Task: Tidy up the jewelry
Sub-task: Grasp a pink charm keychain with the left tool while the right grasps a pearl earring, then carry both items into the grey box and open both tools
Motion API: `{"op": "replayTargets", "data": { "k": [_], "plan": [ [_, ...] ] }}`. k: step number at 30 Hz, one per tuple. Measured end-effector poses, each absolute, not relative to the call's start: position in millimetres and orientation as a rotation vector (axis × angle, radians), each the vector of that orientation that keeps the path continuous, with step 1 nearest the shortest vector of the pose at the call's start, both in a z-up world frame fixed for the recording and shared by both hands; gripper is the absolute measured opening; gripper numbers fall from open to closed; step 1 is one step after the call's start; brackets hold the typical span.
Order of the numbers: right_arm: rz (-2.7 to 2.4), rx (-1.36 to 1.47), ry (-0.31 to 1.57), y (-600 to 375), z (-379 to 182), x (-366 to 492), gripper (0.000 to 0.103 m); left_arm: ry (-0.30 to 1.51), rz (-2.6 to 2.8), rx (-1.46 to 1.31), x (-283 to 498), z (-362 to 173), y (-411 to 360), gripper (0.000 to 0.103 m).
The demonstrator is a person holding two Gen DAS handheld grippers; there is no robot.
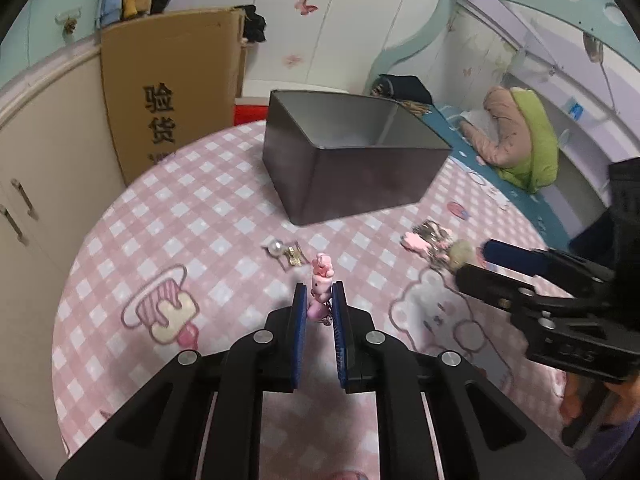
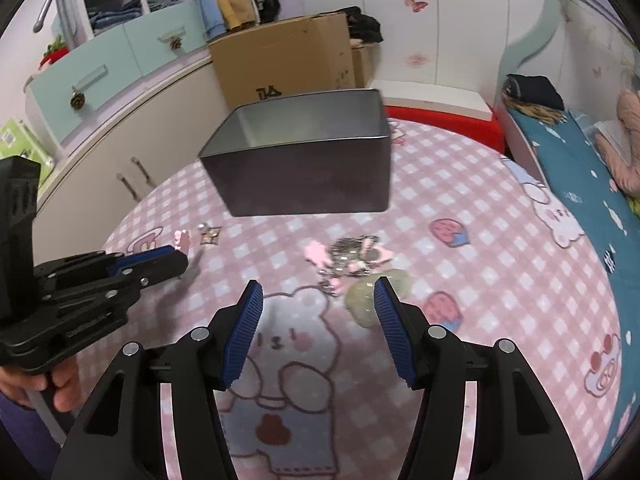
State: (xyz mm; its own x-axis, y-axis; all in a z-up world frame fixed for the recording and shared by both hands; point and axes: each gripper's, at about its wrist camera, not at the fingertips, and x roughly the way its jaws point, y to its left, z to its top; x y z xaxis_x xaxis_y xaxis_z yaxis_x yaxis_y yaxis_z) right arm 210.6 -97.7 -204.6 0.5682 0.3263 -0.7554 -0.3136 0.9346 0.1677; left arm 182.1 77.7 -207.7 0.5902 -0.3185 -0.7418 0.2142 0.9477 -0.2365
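Observation:
My left gripper is shut on a pink bunny charm and holds it just above the pink checked tablecloth. A pearl and gold hair clip lies just beyond it. A dark grey open box stands farther back. My right gripper is open and empty. Right in front of it lies a pile of silver and pink jewelry, with a pale green fuzzy piece by the right finger. The box stands behind the pile. The left gripper shows at the left.
A cardboard box and cream cabinets stand to the left of the table. A bed with a green and pink jacket lies to the right. The right gripper reaches in by the jewelry pile.

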Motion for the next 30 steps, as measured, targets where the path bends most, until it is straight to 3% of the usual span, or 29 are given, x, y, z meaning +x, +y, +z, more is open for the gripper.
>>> {"op": "replayTargets", "data": {
  "k": [10,19,24,30],
  "plan": [
    [0.384,-0.01,0.893,-84,-204,214,0.057,0.861,-0.284,-0.153,160,-201,96,0.011],
    [0.521,-0.064,0.887,-7,-214,235,0.056,0.857,-0.205,-0.187,164,-200,124,0.011],
    [0.528,-0.078,0.9,16,-225,248,0.039,0.856,-0.174,-0.213,171,-203,140,0.011],
    [0.523,-0.095,0.896,27,-228,254,0.027,0.85,-0.168,-0.228,184,-205,150,0.011]
  ]
}}
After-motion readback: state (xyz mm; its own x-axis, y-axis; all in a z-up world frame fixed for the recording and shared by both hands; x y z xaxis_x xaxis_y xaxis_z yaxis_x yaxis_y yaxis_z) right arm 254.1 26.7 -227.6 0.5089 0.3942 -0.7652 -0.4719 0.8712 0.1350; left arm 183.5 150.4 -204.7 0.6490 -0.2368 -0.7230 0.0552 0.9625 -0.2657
